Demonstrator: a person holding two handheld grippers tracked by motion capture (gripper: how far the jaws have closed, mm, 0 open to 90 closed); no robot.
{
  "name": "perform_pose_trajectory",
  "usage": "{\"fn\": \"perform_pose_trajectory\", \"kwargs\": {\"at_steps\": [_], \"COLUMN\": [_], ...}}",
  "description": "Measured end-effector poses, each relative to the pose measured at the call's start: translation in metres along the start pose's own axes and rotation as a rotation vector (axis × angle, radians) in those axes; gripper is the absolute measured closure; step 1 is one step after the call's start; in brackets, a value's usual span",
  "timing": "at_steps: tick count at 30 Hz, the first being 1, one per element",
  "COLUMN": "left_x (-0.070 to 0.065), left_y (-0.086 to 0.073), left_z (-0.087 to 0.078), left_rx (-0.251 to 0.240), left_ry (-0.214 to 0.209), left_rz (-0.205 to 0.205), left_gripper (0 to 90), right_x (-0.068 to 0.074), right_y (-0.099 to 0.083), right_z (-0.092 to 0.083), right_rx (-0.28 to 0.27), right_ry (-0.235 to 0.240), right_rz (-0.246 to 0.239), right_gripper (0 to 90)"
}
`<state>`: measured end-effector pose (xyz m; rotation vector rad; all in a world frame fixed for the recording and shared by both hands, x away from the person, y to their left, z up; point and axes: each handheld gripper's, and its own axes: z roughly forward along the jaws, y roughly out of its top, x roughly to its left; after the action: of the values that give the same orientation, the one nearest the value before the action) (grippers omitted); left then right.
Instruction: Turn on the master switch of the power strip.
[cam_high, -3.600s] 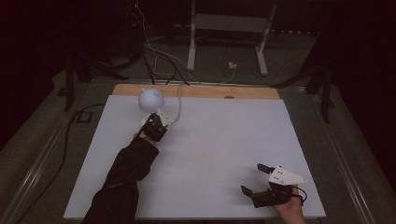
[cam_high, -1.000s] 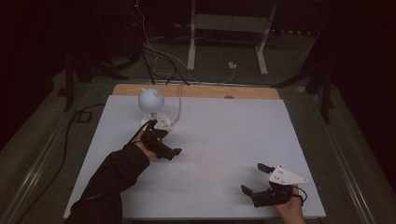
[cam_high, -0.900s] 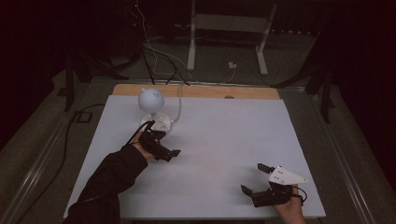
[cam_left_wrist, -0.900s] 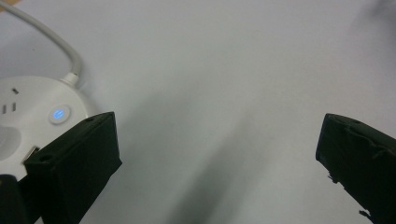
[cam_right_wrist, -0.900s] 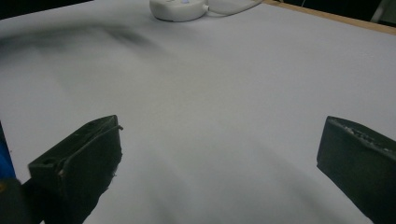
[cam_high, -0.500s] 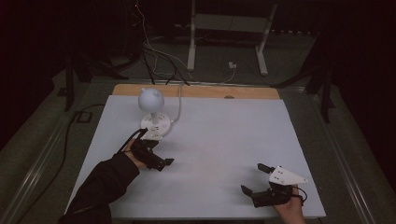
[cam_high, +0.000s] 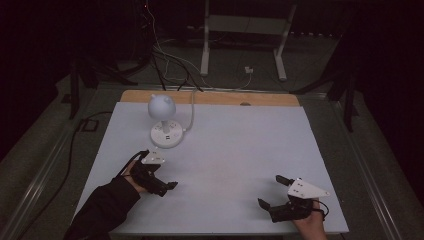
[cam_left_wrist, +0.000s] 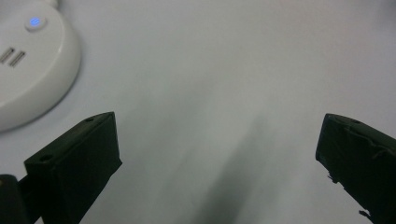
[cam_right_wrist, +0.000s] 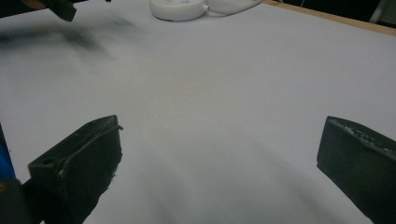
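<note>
A white desk lamp (cam_high: 161, 107) with a globe head stands on a round base (cam_high: 166, 136) at the far left of the table. My left gripper (cam_high: 161, 173) is open and holds nothing, a hand's width nearer the person than that base. In the left gripper view the jaws stand wide apart around bare table at the left gripper (cam_left_wrist: 219, 154), with the base (cam_left_wrist: 28, 70) and its blue light at top left. My right gripper (cam_high: 272, 191) rests open near the front right edge. The right gripper (cam_right_wrist: 219, 154) has nothing between its jaws, and the lamp base (cam_right_wrist: 180, 7) lies far off.
The table (cam_high: 240, 145) is covered in white, with a wooden strip (cam_high: 225, 98) along its far edge. The lamp's white cable (cam_high: 191, 107) runs off the back. Floor cables and a metal stand (cam_high: 245, 40) lie beyond the table in the dark.
My left gripper has drawn back from the lamp base toward the person and now sits lower left of it. The right gripper has stayed in place.
</note>
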<state>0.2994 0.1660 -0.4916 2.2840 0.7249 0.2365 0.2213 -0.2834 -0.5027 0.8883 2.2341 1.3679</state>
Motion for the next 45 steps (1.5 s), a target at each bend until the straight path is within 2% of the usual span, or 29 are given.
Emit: {"fn": "perform_pose_trajectory", "kwargs": {"at_steps": [6,21,28,31,34,37,45], "left_x": [-0.001,-0.012,-0.017,-0.019,-0.019,-0.021,-0.018], "left_y": [-0.013,-0.042,-0.060,-0.066,-0.071,-0.078,-0.085], "left_z": [-0.007,-0.023,-0.026,-0.027,-0.030,-0.032,-0.029], "left_rx": [-0.008,-0.014,-0.028,-0.040,-0.064,-0.069,-0.080], "left_ry": [0.004,0.012,0.010,0.040,0.039,0.062,0.075], "left_rz": [-0.017,-0.030,-0.049,-0.045,-0.063,-0.071,-0.096], "left_gripper": [0.2,0.2,0.2,0.2,0.3,0.3,0.3], "right_x": [0.000,0.000,0.000,0.000,0.000,0.000,0.000], "right_y": [0.000,0.000,0.000,-0.001,-0.001,-0.001,-0.001], "right_z": [0.000,0.000,0.000,0.000,0.000,0.000,0.001], "right_rx": [0.001,0.003,0.006,0.007,0.008,0.008,0.011], "right_ry": [-0.001,-0.001,-0.001,-0.001,0.000,-0.001,0.007], "right_rz": [0.000,-0.001,0.001,0.000,0.000,0.000,-0.001], "right_gripper": [0.0,0.0,0.0,0.0,0.0,0.0,0.0]}}
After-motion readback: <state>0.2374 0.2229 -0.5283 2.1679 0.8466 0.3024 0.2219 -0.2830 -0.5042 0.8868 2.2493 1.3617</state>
